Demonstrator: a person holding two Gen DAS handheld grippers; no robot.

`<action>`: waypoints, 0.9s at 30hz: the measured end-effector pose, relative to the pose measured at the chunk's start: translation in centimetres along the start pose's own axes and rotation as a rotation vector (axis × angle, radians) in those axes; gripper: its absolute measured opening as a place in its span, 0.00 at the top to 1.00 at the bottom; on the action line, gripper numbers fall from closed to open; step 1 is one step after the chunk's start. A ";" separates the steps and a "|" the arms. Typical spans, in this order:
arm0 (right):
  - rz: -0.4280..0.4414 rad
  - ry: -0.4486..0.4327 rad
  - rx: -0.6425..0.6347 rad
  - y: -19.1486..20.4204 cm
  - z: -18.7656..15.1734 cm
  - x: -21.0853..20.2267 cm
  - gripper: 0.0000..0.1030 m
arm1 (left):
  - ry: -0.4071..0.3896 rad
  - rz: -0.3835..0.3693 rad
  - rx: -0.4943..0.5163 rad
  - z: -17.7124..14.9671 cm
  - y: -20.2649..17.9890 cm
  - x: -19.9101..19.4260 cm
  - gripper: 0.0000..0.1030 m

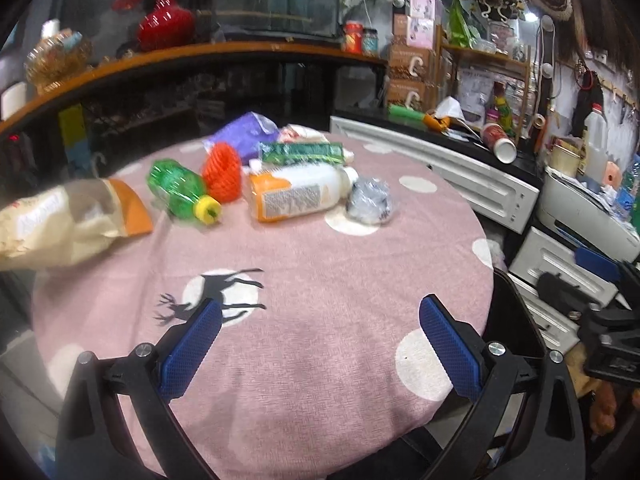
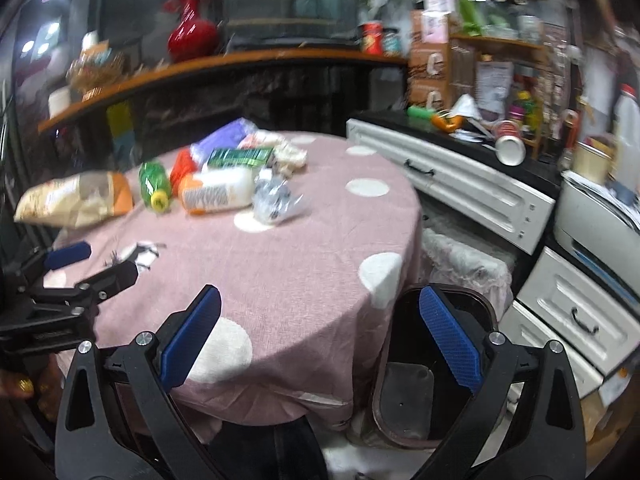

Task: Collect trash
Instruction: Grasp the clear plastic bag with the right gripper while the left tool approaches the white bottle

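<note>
Trash lies at the far side of the round pink table (image 1: pixel 304 344): a beige and orange snack bag (image 1: pixel 68 220), a green bottle with a yellow cap (image 1: pixel 180 192), an orange net (image 1: pixel 222 172), a white and orange bottle (image 1: pixel 296 190), a crumpled clear wrapper (image 1: pixel 370 202), a green packet (image 1: pixel 302 152) and a purple bag (image 1: pixel 244 132). My left gripper (image 1: pixel 320 316) is open and empty above the table's near part. My right gripper (image 2: pixel 320 308) is open and empty over the table's right edge, above a dark bin (image 2: pixel 436 372). The left gripper also shows in the right wrist view (image 2: pixel 92 260).
White drawer cabinets (image 2: pixel 480 188) stand right of the table with a cluttered black top. A wooden shelf (image 1: pixel 200 54) with a red vase (image 1: pixel 166 16) runs behind the table. The dark bin sits on the floor between table and cabinets.
</note>
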State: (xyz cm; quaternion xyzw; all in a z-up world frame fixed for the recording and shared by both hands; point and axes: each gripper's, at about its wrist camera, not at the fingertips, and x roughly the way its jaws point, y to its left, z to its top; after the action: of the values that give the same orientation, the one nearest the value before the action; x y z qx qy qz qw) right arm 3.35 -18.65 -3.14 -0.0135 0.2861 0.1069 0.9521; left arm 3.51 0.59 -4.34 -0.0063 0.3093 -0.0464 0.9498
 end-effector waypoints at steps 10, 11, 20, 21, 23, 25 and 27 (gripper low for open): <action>0.146 0.177 -0.108 0.9 3.9 9.6 0.05 | 0.108 -0.042 0.177 1.9 1.3 3.9 0.05; 0.159 0.186 -0.118 1.1 4.5 10.4 0.05 | 0.114 -0.043 0.188 2.3 1.6 4.3 0.05; 0.174 0.249 -0.244 3.3 8.9 17.5 0.21 | 0.127 -0.029 0.325 6.6 2.6 7.6 0.05; 0.177 0.254 -0.247 3.4 9.2 18.0 0.21 | 0.123 -0.016 0.347 6.9 2.5 8.0 0.05; 0.185 0.273 -0.264 3.8 9.7 19.1 0.22 | 0.134 -0.017 0.391 7.6 2.4 9.0 0.05; 0.181 0.282 -0.289 4.2 9.9 19.9 0.23 | 0.147 -0.022 0.418 8.2 2.5 9.9 0.05; 0.179 0.294 -0.315 4.6 9.9 20.6 0.28 | 0.155 -0.032 0.443 8.6 2.4 10.4 0.05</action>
State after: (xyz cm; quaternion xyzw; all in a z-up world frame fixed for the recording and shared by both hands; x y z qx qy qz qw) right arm 24.48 -9.22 -6.00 -0.1519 0.4016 0.2310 0.8731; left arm 17.12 1.86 -3.58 0.2010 0.3636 -0.1286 0.9005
